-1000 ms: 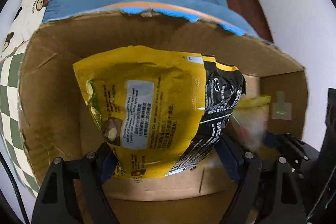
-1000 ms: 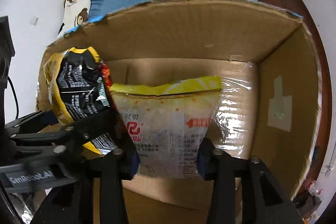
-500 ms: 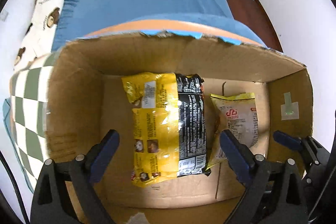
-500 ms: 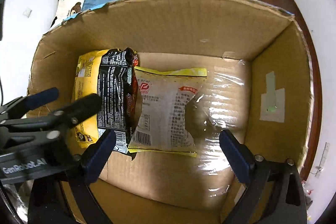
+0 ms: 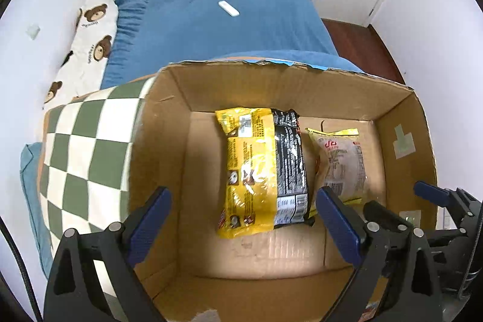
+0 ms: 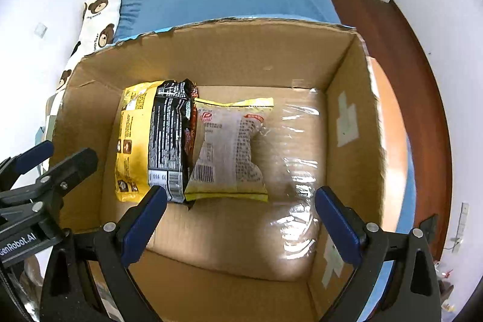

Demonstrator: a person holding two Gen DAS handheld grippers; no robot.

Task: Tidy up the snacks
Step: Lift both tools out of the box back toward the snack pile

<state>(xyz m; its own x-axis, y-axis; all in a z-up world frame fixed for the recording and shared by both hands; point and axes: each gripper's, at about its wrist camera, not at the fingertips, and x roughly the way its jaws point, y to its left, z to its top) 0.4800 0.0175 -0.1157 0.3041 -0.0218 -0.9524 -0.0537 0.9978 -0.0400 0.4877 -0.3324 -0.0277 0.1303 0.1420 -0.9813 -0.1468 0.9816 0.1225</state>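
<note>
Beyond both sets of released, empty jaws, two snack packets (image 5: 262,171) (image 6: 229,150) are seen already laid in the cardboard box (image 6: 211,56), with room left.

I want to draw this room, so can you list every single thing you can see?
Cardboard box: one, brown, on the bed, open.
Yellow packet: one, lying in the box, left.
Black packet: one, beside the yellow one, touching.
Pale packet: one, whitish with yellow ends, right of the black one.
Checked cushion: one, green and white, left of the box.
Blanket: one, blue, behind the box.
Bear pillow: one, white.
Small white object: one, on the blanket.
Left gripper: open, empty.
Right gripper: open, empty.
</note>
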